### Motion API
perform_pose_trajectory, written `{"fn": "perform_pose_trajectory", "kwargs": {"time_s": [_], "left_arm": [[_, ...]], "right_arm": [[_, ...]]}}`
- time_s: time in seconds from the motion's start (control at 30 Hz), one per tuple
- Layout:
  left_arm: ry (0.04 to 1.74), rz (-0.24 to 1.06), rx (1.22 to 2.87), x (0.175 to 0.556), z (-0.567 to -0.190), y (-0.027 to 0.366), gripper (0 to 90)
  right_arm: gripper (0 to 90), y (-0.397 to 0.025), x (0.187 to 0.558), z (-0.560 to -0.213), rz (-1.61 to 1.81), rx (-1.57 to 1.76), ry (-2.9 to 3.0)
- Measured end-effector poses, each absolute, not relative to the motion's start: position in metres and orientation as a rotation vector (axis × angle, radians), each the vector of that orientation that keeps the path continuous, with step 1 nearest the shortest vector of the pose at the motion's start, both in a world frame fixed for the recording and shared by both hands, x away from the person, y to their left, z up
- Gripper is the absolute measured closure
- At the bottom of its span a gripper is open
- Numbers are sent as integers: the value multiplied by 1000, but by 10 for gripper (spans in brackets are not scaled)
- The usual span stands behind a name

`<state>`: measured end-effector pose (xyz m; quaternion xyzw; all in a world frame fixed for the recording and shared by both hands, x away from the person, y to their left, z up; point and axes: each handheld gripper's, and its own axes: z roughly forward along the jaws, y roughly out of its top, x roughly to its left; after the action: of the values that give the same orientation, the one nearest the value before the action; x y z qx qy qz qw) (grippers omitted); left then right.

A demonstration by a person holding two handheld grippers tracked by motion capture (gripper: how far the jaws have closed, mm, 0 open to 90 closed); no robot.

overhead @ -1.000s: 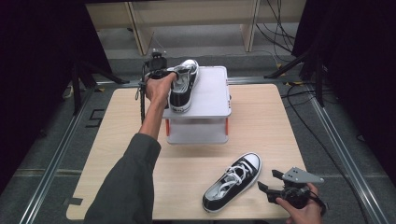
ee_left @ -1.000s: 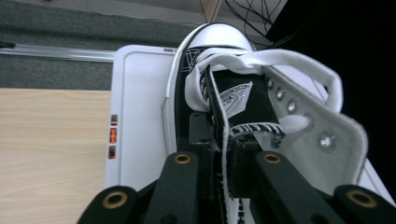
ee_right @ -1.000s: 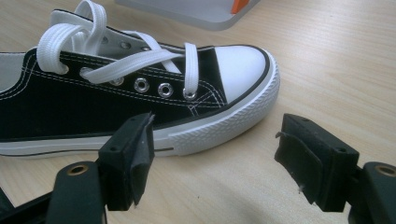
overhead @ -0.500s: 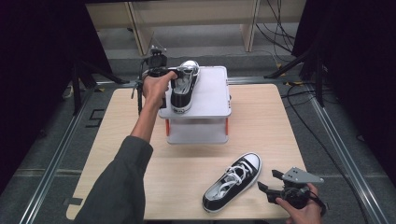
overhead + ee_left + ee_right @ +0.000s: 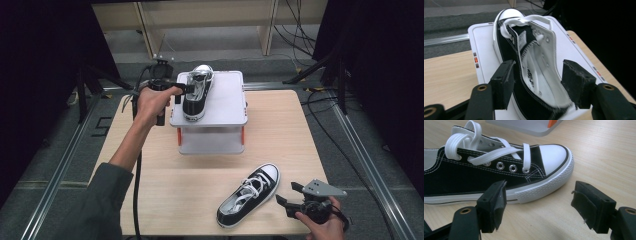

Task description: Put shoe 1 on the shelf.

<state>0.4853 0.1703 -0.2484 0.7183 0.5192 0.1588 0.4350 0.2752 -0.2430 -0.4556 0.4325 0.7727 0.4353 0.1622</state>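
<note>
Before you, a light wooden table bears a white stand at its far middle and a black sneaker near right.

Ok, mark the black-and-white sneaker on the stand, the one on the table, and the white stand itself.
Black-and-white canvas sneaker on stand (image 5: 194,97), high view, black side panel.
Black-and-white canvas sneaker on table (image 5: 554,152), right gripper view, white toe cap.
White plastic stand (image 5: 227,100), high view, bare top surface.

Even overhead light on the surface; far-left and right margins drop to near black. Soft short shadows under the platform and near shoe. High view slightly soft. Left tool view: heel edge blurred, black beyond the right side. Right tool view sharp, no glare.
</note>
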Motion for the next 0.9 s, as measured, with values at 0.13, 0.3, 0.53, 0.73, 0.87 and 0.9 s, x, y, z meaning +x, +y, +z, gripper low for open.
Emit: {"fn": "perform_pose_trajectory", "kwargs": {"time_s": [0.13,0.3,0.53,0.73,0.87,0.9], "left_arm": [[1240,369,1796,462,-253,175,356],[1160,357,1814,424,-269,182,329],[1106,318,1843,377,-308,190,305],[1091,411,1916,345,-346,193,244],[1088,435,1924,328,-373,195,208],[1081,412,1933,324,-382,197,198]], "right_arm": [[276,-243,275,-455,1243,1243,2208],[276,-242,274,-454,1255,1247,2204],[277,-242,275,-455,1257,1191,2215],[277,-242,274,-455,1262,1236,2215],[277,-241,275,-455,1268,1195,2218],[277,-241,275,-455,1268,1192,2214]]}}
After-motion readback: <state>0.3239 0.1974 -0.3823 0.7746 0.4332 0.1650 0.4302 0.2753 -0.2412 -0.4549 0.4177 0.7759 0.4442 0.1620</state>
